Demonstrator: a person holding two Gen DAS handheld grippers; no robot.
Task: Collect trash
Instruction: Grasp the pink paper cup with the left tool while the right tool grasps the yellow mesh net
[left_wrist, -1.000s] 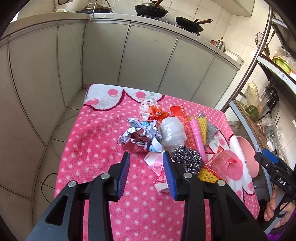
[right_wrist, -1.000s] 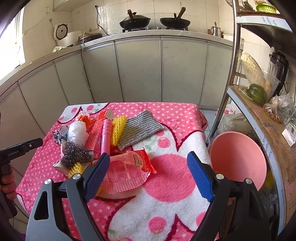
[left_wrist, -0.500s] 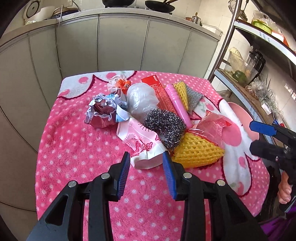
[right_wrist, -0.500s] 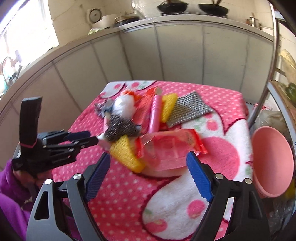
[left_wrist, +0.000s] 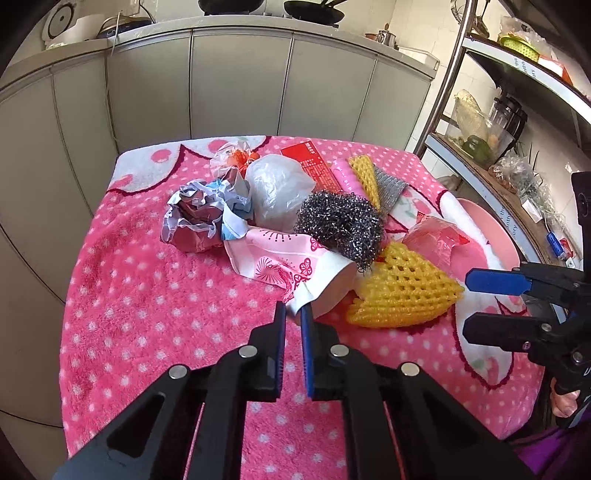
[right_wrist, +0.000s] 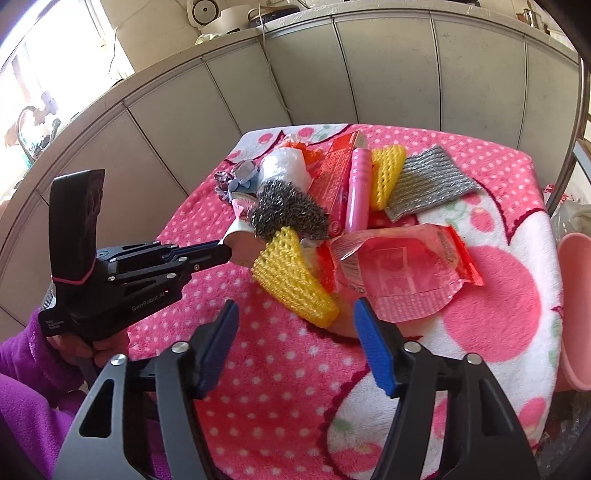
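We are barely started: our left gripper (left_wrist: 291, 312) pinches the near corner of the pink printed paper wrapper (left_wrist: 280, 264), our right gripper (right_wrist: 295, 325) hangs spread and empty, and the whole trash pile still sits on the pink polka-dot blanket (left_wrist: 147, 295), with the pink plastic basin (right_wrist: 576, 314) at far right empty as far as visible.

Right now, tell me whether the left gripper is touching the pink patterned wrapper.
Touching. The left wrist view shows the left gripper closed on the near corner of the pink patterned wrapper.
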